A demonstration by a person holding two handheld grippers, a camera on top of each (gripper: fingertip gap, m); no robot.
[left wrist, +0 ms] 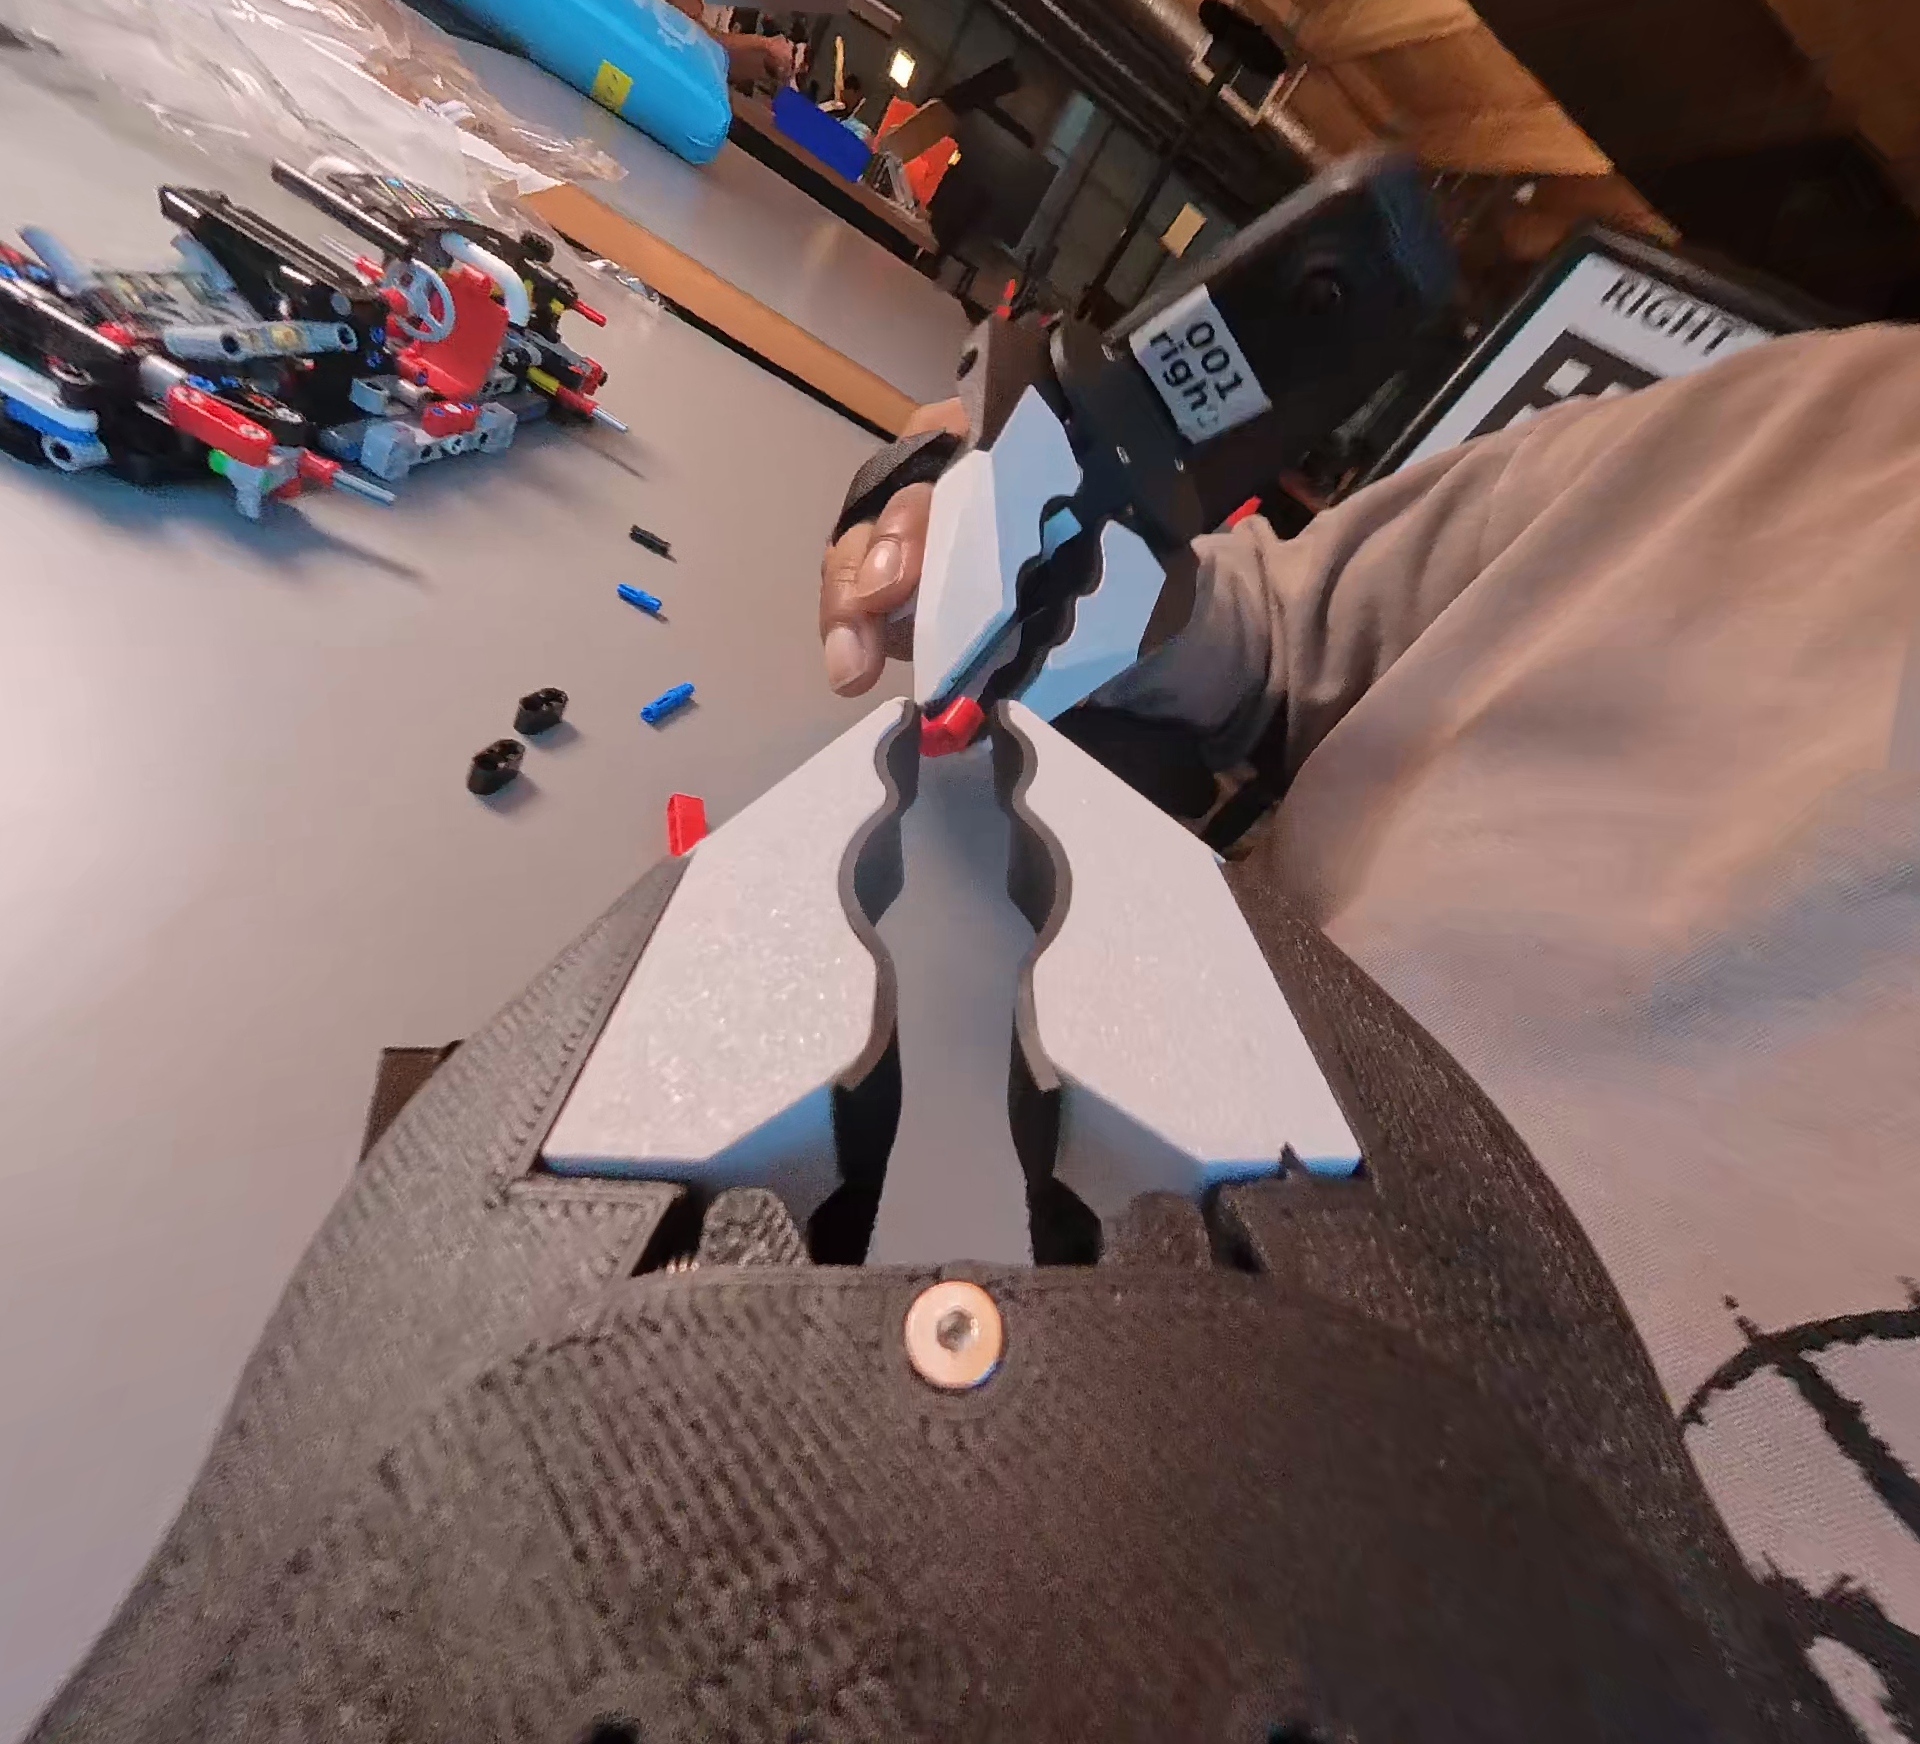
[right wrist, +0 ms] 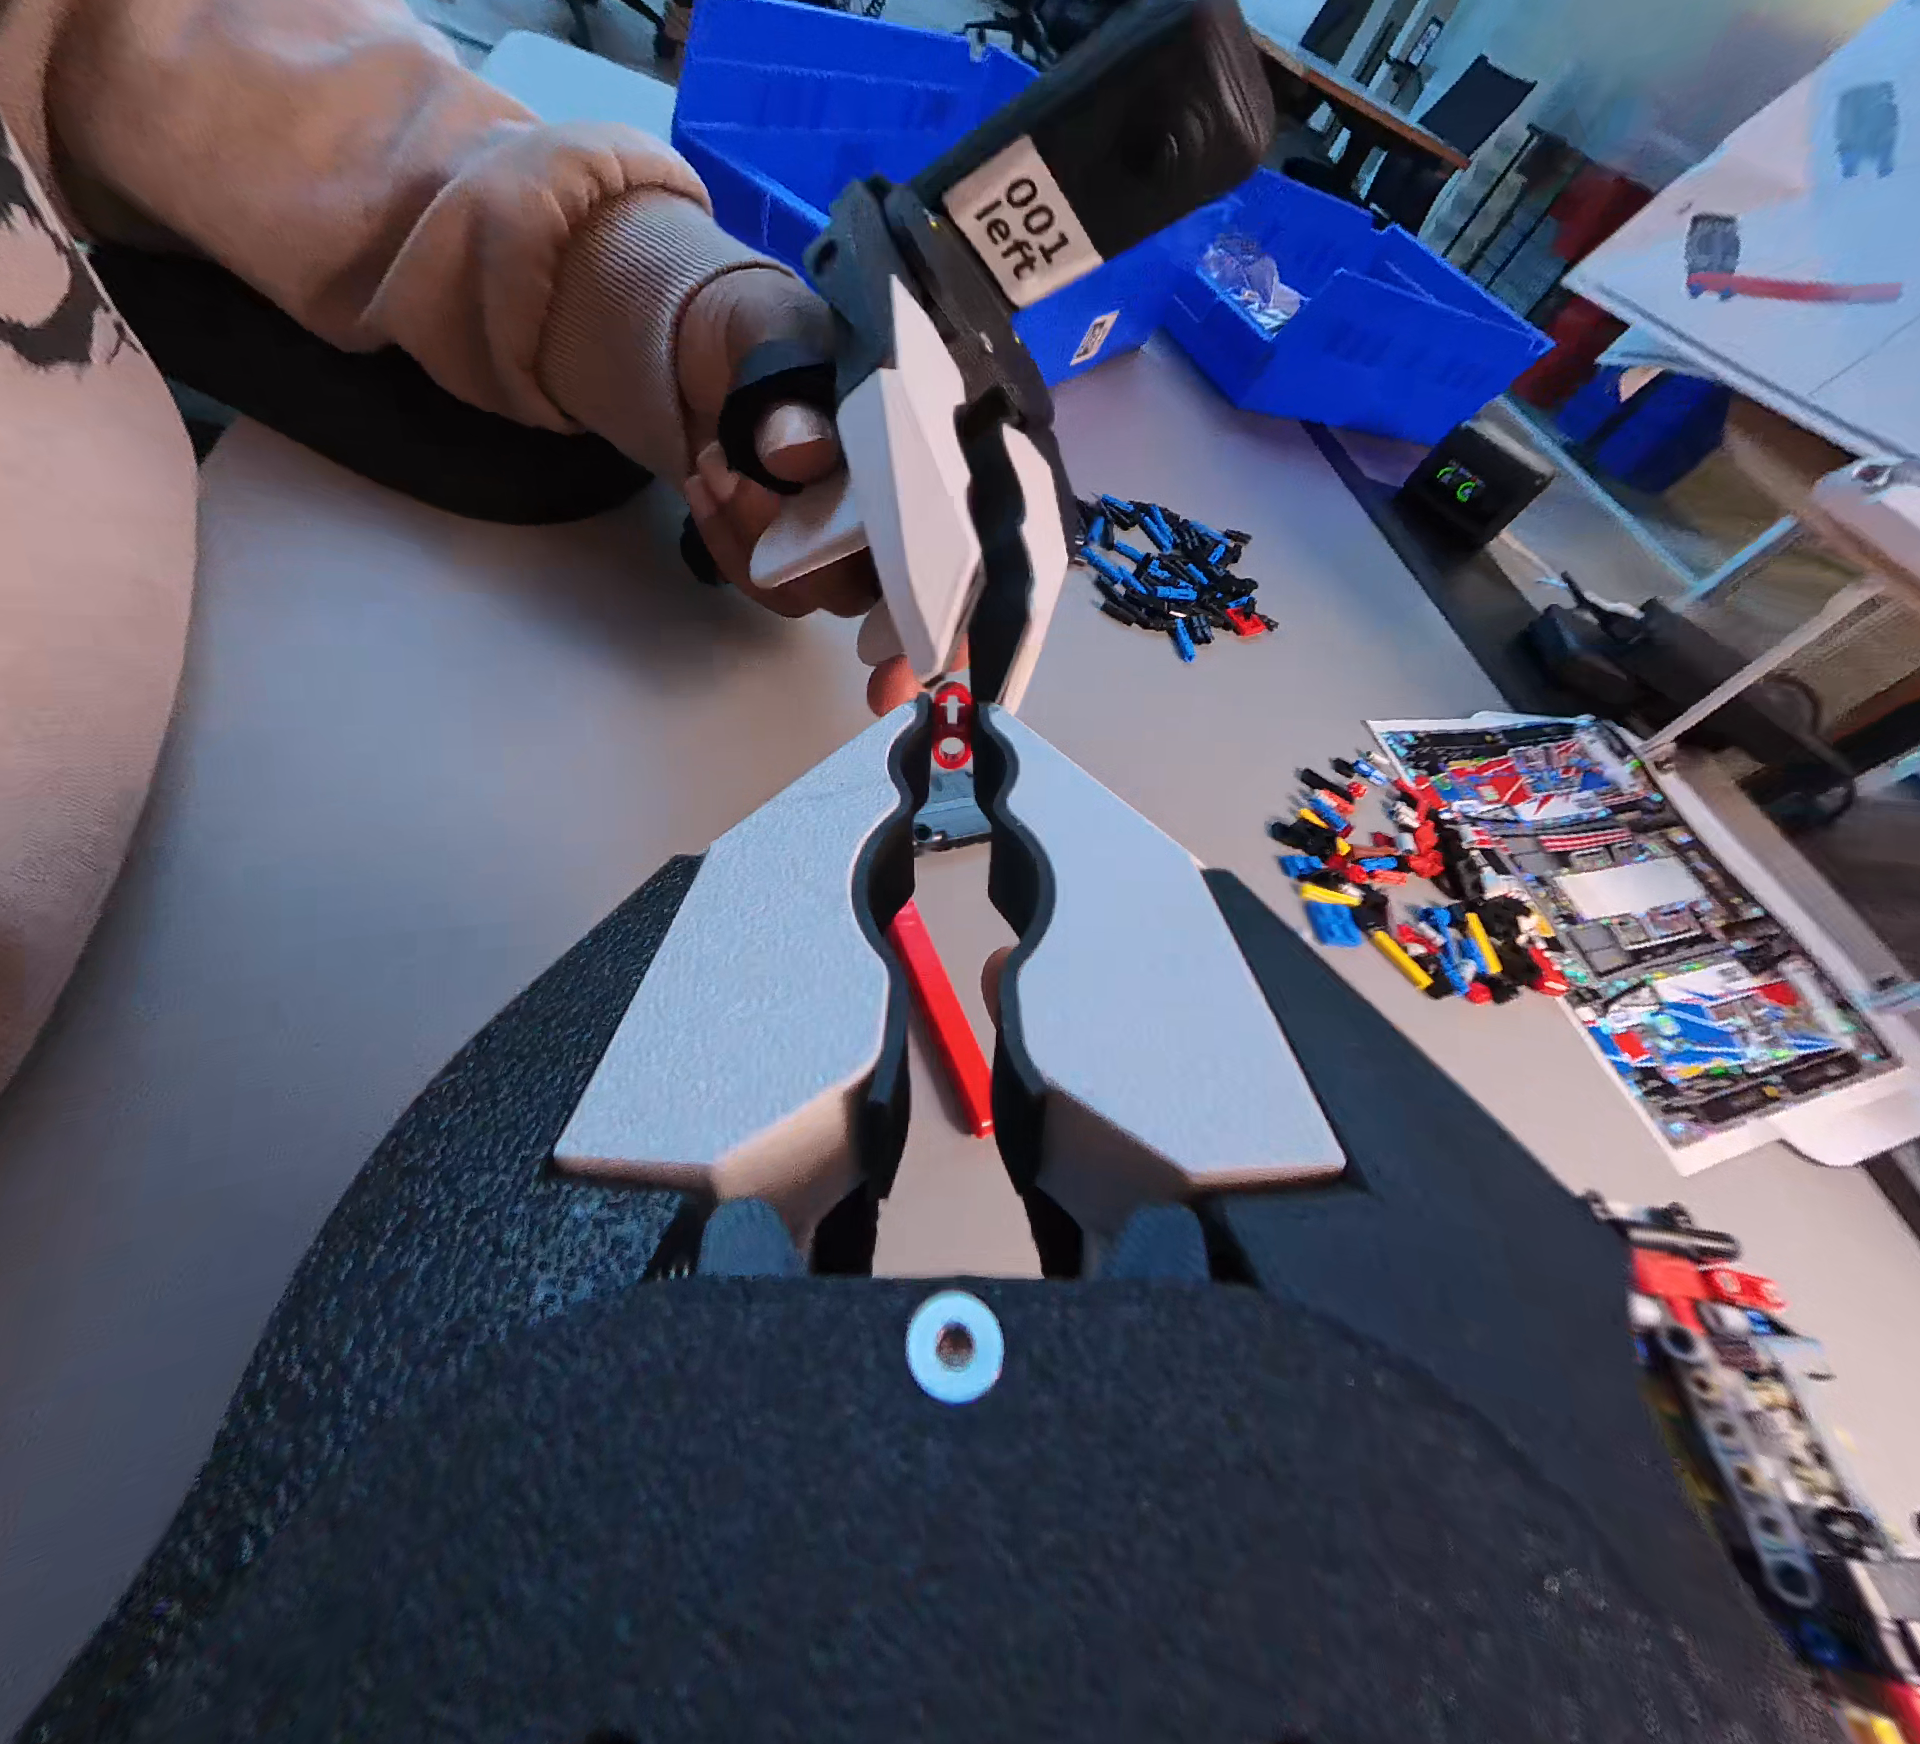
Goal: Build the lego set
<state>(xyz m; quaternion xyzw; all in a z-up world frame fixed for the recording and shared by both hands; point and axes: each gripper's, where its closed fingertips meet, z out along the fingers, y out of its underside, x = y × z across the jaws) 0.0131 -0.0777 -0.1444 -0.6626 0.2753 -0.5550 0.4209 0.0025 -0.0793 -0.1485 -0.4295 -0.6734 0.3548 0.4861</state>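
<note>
Two handheld claws meet tip to tip over a grey table (left wrist: pixel 260 863).

The right claw (right wrist: pixel 951 726) pinches a small red connector (right wrist: pixel 950 730). The left claw (left wrist: pixel 951 726) sits narrow at that piece (left wrist: pixel 949 726); its grip is hard to judge. The half-built model (left wrist: pixel 270 344) lies far left.

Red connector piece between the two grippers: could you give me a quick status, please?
Right gripper shut on red connector piece. Left gripper tips at the same piece, grip unclear. Both above grey table; partly built model untouched. Nothing in the way.
</note>
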